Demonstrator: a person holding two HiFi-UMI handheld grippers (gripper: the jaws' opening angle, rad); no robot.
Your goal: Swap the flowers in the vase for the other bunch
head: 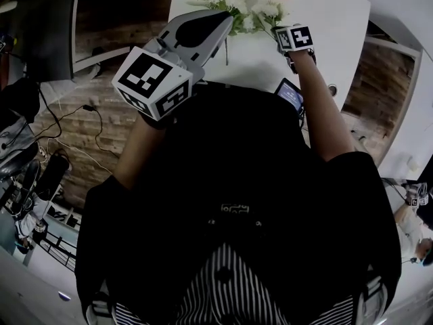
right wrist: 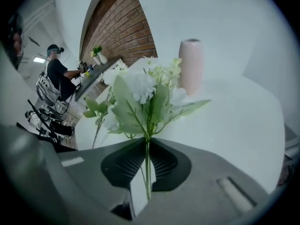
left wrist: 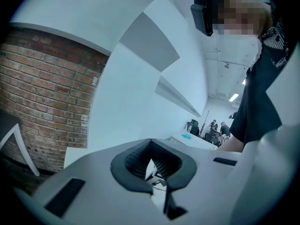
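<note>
While near vase (right wrist: 191, 64), bunch (right wrist: 143, 90) mid table (right wrist: 234, 121)

We see a plain white worktop (head: 338, 19) near a red brick wall (left wrist: 42, 93). At the worktop's near edge sits a small dark device with a lit bluish screen (head: 291, 95), though we cannot tell whether it lies on the top. Thin black cables (head: 67, 124) trail across brickwork at the left, and far back in the room we make out a person in a dark top (right wrist: 58, 71) at a long table and a small cluster of other people (left wrist: 213, 125).
</note>
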